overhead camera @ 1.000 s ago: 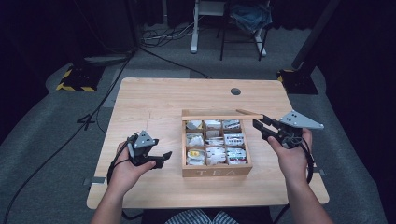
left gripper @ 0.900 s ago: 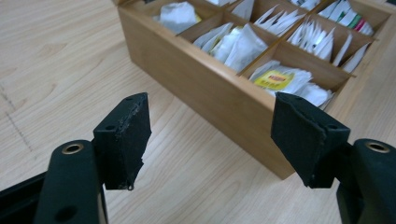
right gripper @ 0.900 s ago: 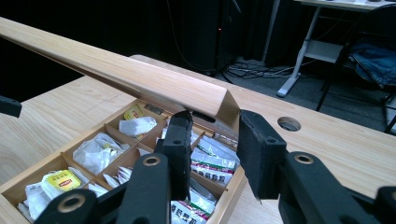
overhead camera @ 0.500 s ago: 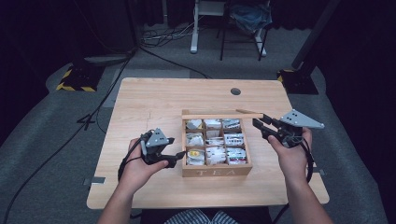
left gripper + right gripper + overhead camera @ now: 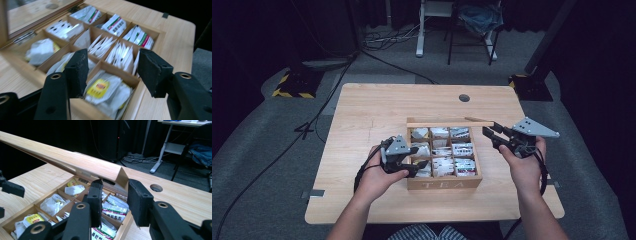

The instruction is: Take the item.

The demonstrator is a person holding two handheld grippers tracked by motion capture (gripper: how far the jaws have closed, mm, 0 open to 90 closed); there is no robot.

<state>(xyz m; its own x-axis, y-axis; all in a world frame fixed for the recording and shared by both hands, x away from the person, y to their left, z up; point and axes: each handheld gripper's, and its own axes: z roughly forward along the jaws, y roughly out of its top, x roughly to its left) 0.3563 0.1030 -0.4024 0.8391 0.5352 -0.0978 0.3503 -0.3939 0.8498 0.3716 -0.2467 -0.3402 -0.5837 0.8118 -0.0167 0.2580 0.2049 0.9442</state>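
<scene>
From above, my left hand-held gripper [image 5: 418,156] hovers open over the tea box's [image 5: 444,184] near-left corner. Its own view puts the yellow-label tea bag [image 5: 101,87] right below (jaws just been closing). My right hand-held gripper [image 5: 113,202] holds the lid [image 5: 75,160].

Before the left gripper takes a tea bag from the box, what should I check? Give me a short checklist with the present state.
1. Lid of tea box open: ok.
2. Right gripper at the lid's corner, steadying it: grip cannot tell.
3. Left gripper over the near compartment: ok.
4. Its jaws have just been closing, nothing between the pads yet: ok.
5. Yellow-label tea bag lies on top, reachable: ok.
</scene>
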